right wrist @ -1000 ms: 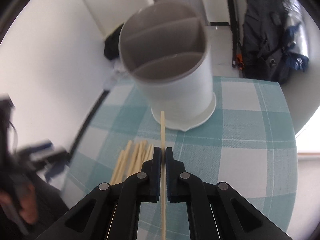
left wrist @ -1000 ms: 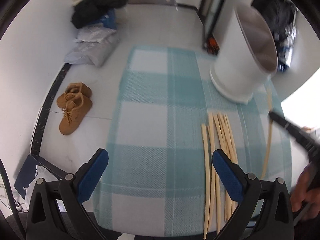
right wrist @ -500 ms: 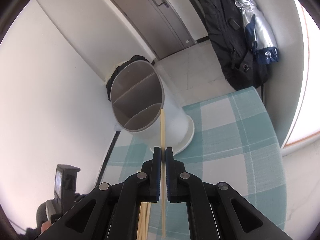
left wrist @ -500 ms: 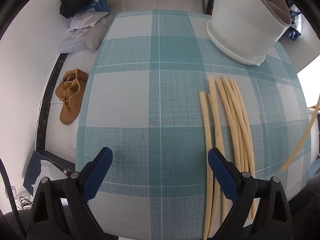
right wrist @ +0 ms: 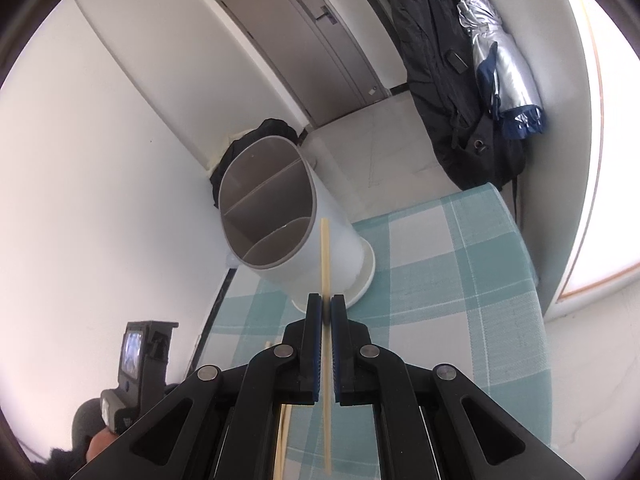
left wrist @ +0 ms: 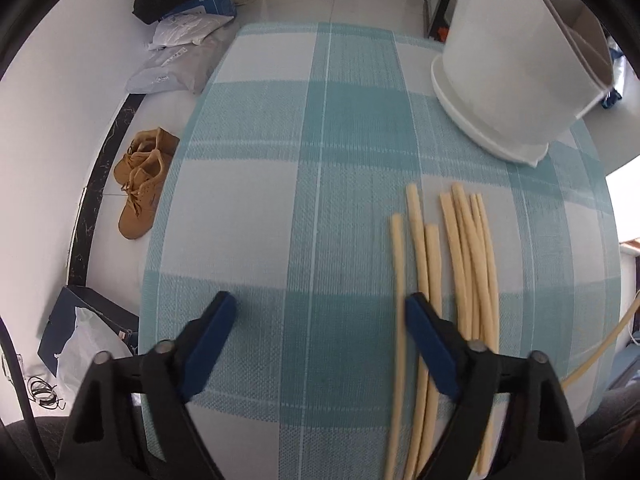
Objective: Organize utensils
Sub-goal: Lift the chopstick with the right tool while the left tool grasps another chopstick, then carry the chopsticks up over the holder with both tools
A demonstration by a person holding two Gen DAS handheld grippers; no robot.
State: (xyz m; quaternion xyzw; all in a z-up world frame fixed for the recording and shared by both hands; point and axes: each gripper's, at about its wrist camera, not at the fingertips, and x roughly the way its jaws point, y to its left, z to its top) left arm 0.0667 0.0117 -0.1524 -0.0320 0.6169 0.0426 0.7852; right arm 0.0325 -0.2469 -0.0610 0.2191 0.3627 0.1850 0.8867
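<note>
Several pale wooden chopsticks (left wrist: 460, 264) lie side by side on the teal checked tablecloth (left wrist: 280, 200). My left gripper (left wrist: 320, 316) is open and empty, low over the cloth, its right finger over the leftmost sticks. A white utensil holder (left wrist: 508, 80) with grey dividers stands at the far right; it also shows in the right wrist view (right wrist: 280, 220). My right gripper (right wrist: 326, 308) is shut on one chopstick (right wrist: 325, 248), held in the air, its tip pointing up just right of the holder's rim. That stick's lower end shows in the left wrist view (left wrist: 592, 360).
Brown shoes (left wrist: 142, 184), parcels (left wrist: 180, 64) and a dark box (left wrist: 76, 324) lie on the floor left of the table. A black coat (right wrist: 448, 80) and a silver umbrella (right wrist: 500, 68) hang by the door. The left hand-held unit (right wrist: 136, 360) shows at lower left.
My right gripper has lifted the chopstick off the table and tilted upward, away from the holder. My left gripper has moved forward and lower over the loose chopsticks.
</note>
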